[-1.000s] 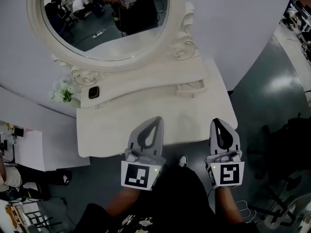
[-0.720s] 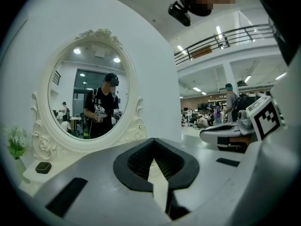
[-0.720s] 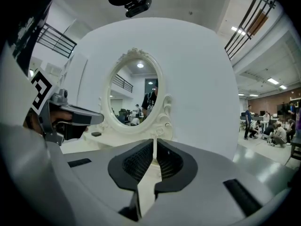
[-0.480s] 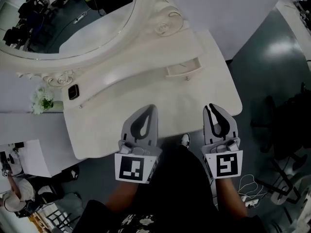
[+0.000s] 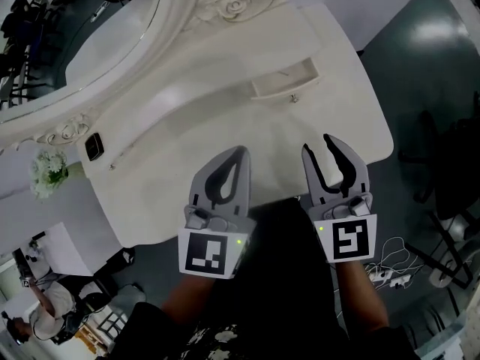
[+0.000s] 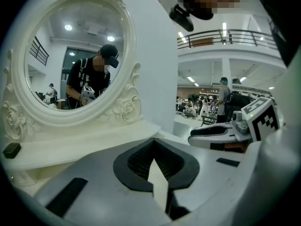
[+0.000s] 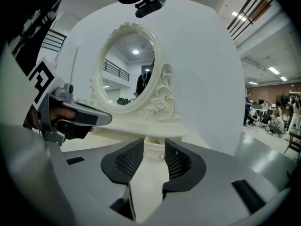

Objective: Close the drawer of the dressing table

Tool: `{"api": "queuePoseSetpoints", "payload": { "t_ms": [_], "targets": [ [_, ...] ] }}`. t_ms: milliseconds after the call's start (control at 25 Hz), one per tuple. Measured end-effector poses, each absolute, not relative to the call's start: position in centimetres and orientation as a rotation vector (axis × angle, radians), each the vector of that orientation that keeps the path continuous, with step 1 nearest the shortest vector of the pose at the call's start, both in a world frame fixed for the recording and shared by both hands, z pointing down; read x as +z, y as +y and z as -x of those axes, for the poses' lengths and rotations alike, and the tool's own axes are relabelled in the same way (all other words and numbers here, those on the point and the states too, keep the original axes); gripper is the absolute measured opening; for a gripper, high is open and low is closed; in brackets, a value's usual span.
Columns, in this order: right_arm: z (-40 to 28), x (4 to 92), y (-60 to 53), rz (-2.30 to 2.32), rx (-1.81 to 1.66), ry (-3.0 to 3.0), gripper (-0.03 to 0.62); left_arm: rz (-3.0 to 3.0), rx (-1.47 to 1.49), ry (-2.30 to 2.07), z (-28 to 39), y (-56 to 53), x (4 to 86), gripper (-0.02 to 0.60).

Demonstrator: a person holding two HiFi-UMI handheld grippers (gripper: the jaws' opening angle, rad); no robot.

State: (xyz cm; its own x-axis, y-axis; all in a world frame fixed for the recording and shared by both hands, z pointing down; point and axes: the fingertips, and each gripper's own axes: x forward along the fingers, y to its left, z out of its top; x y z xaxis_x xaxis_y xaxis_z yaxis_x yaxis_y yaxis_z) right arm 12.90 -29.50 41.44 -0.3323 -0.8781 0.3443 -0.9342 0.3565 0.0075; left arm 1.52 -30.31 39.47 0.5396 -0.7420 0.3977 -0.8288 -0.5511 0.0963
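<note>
Cream-white painted wood fills the head view: a dressing table (image 5: 225, 133) with an ornate oval mirror (image 5: 75, 36) at its back. The drawer (image 5: 281, 81) sits below the right end of the mirror's carved frame, set in the low shelf under the mirror, and stands partly pulled out over the tabletop, with a tiny round knob (image 5: 294, 98) at the middle of its front. White flowers (image 5: 46, 172) and a small black object (image 5: 93, 147) lie below the mirror's left end. Both grippers hover over the table's near edge, well apart from the mirror and the drawer. The left gripper (image 5: 238, 152) has its claw tips pressed together, holding nothing. The right gripper (image 5: 318, 144) has just been opening; its jaws stand apart with nothing between them, and its own view lines the gap up with the drawer front farther ahead. The drawer looks small, light and rigid, likely to slide with a gentle shove. Its flat front beside the knob seems the best contact place, pushed squarely towards the mirror. The knob looks too small and smooth to pinch reliably, and the paint could scuff.
</note>
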Motion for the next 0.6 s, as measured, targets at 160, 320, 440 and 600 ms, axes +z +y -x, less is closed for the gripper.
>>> {"api": "queuePoseSetpoints", "payload": {
  "t_ms": [160, 320, 440, 600],
  "targets": [
    [-12.4, 43.8, -29.8, -1.584, 0.349, -2.303, 0.14, -2.485, 0.477, -1.242, -2.1, -30.0, 41.4, 0.0],
    [-12.5, 46.2, -31.3, -1.582, 0.393, -2.282, 0.156, -2.471, 0.49, -1.193, -2.4, -30.7, 43.7, 0.0],
    [-12.7, 47.6, -32.3, -1.566, 0.416, -2.259, 0.17, -2.456, 0.507, -1.166, -2.5, -31.2, 44.9, 0.0],
    [-12.8, 49.4, -33.9, -1.547, 0.462, -2.236, 0.178, -2.439, 0.513, -1.132, -2.8, -32.3, 46.1, 0.0]
  ]
}}
